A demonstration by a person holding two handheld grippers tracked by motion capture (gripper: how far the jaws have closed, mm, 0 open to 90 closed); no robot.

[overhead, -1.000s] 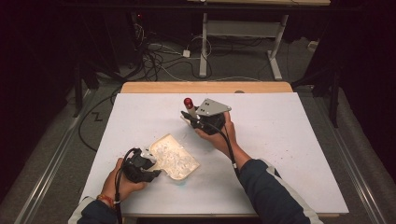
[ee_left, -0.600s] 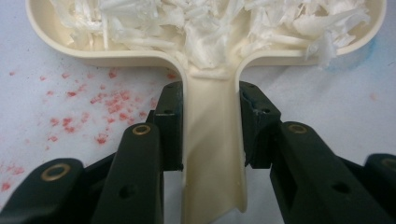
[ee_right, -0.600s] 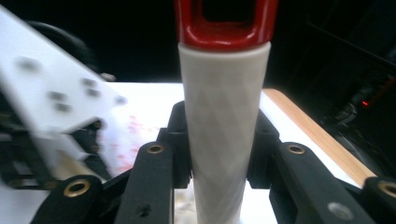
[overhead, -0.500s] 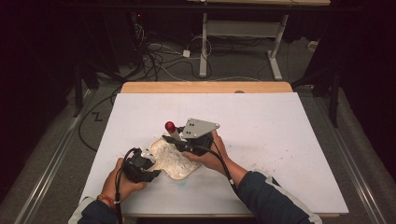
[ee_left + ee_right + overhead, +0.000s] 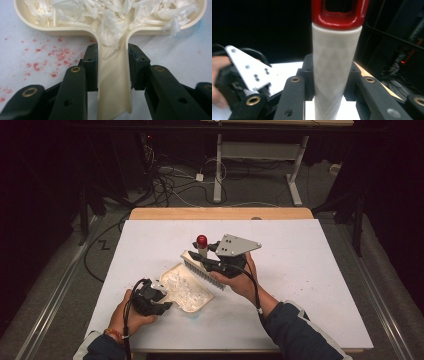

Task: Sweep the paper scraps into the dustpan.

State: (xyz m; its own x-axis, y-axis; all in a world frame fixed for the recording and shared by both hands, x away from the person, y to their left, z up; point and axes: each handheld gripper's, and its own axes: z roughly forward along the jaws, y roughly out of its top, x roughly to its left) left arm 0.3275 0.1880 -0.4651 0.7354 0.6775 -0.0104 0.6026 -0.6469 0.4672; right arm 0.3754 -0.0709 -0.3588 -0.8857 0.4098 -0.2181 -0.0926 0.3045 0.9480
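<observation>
1. The dustpan is cream plastic, shallow, with a rounded rim and one narrow flat handle; it lies flat on the white table, near the front edge and left of the middle.
2. In the left gripper view the pan's tray holds a loose heap of white shreds, some spilling down onto the handle.
3. The left gripper is clamped on the dustpan's handle, one black jaw pressed against each side of it.
4. The brush has a pale head with a row of dark-tipped bristles and a white handle patterned with faint triangles, ending in a red loop cap.
5. The right gripper is closed around the brush's handle; the brush hangs tilted just above the far end of the dustpan, with the red cap pointing toward the table's back edge.
6. Small red specks dot the table beside the pan's handle.
7. Count: one dustpan, one brush, two grippers, one table.
</observation>
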